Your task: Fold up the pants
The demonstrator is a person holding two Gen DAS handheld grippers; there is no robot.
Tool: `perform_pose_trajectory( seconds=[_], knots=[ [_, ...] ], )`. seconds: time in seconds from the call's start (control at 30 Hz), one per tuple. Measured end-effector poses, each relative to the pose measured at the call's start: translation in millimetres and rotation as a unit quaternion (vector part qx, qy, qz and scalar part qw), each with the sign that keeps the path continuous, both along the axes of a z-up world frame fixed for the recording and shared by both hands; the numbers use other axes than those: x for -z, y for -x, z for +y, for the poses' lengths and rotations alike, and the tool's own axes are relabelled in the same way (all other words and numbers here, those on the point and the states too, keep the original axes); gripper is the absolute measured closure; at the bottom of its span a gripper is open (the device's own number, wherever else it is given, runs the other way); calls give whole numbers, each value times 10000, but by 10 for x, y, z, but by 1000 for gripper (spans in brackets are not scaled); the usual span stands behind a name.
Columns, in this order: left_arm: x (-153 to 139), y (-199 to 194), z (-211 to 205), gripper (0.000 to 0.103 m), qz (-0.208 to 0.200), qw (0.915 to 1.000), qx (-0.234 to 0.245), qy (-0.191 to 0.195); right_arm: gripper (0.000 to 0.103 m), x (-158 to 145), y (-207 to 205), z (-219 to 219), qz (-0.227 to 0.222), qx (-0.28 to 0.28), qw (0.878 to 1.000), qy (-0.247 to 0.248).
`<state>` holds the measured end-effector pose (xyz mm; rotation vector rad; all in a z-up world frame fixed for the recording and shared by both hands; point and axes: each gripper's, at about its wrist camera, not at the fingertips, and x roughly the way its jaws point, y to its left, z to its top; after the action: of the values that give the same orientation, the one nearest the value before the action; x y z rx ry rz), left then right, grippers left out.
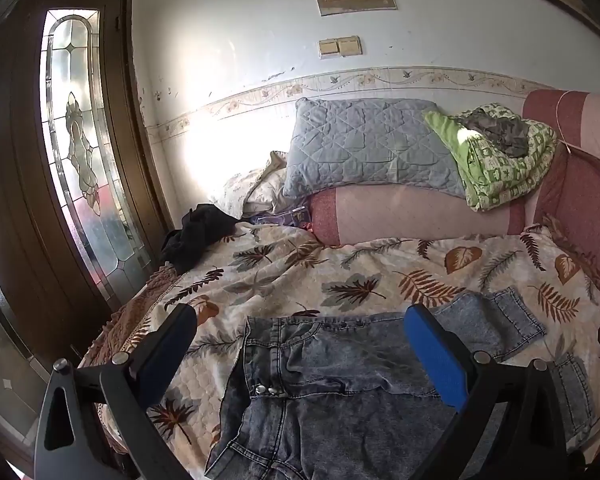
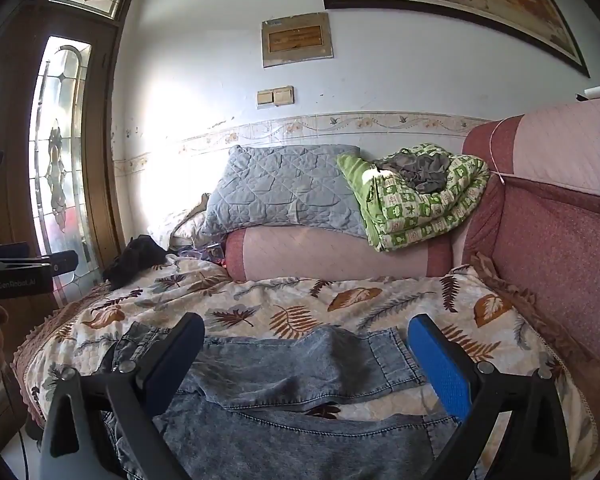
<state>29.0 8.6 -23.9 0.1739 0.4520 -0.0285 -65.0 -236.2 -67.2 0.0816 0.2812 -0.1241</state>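
Acid-washed blue jeans [image 1: 340, 392] lie on the leaf-print bedspread [image 1: 300, 276], waistband with metal buttons to the left, legs running right with one hem [image 1: 512, 316] folded up. My left gripper [image 1: 300, 328] is open above the waistband, holding nothing. In the right wrist view the jeans [image 2: 284, 396] lie crosswise, one leg doubled over the other, its hem [image 2: 396, 356] at the right. My right gripper [image 2: 306, 340] is open above the legs, empty. The left gripper's body shows at the left edge of the right wrist view [image 2: 16, 272].
A grey quilted pillow [image 1: 368, 148] and a green patterned blanket [image 1: 500, 156] rest on a pink bolster [image 1: 412, 216] at the back. A black garment [image 1: 196, 232] lies at the bed's far left. A wooden glass door [image 1: 80, 152] stands left; a red headboard [image 2: 552, 248] stands right.
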Motion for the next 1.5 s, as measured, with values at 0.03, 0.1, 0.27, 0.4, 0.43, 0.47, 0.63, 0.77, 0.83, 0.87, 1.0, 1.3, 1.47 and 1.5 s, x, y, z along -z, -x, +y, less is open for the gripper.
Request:
perform_pose_trajectory(
  seconds=[0.03, 0.1, 0.27, 0.4, 0.43, 0.47, 0.63, 0.77, 0.83, 0.87, 1.0, 1.3, 1.47, 1.5],
  knots=[
    [9, -13, 11, 0, 15, 10000, -10, 6, 0, -13, -6, 27, 9, 16, 10000, 13],
    [23, -36, 28, 0, 30, 10000, -35, 18, 0, -10, -26, 33, 45, -2, 10000, 19],
    [41, -62, 32, 0, 76, 9999, -66, 11, 0, -21, -57, 47, 88, -77, 9999, 22],
    [44, -64, 46, 0, 97, 9999, -85, 23, 0, -16, -67, 87, 141, -102, 9998, 75],
    [46, -66, 45, 0, 103, 9999, -84, 26, 0, -13, -65, 97, 146, -109, 9998, 72],
    [51, -65, 48, 0, 108, 9999, -80, 26, 0, -9, -59, 99, 148, -105, 9998, 63],
    [79, -75, 55, 0, 149, 9998, -101, 35, 0, 8, -44, 91, 201, -116, 9997, 77],
    [98, -93, 66, 0, 184, 9998, -117, 41, 0, 5, -57, 93, 249, -131, 9996, 80],
    [103, -102, 66, 0, 197, 9997, -120, 40, 0, 7, -60, 90, 254, -147, 9996, 57],
    [110, -103, 68, 0, 205, 9997, -123, 42, 0, 8, -61, 93, 258, -149, 9995, 52],
    [132, -120, 66, 0, 243, 9996, -132, 37, 0, 5, -70, 101, 276, -175, 9995, 39],
    [150, -138, 81, 0, 282, 9995, -134, 51, 0, 9, -85, 114, 300, -204, 9993, 58],
    [151, -143, 89, 0, 279, 9995, -131, 58, 0, 10, -88, 139, 288, -216, 9993, 82],
    [148, -143, 84, 0, 275, 9995, -138, 50, 0, 7, -88, 152, 283, -221, 9993, 91]
  ],
)
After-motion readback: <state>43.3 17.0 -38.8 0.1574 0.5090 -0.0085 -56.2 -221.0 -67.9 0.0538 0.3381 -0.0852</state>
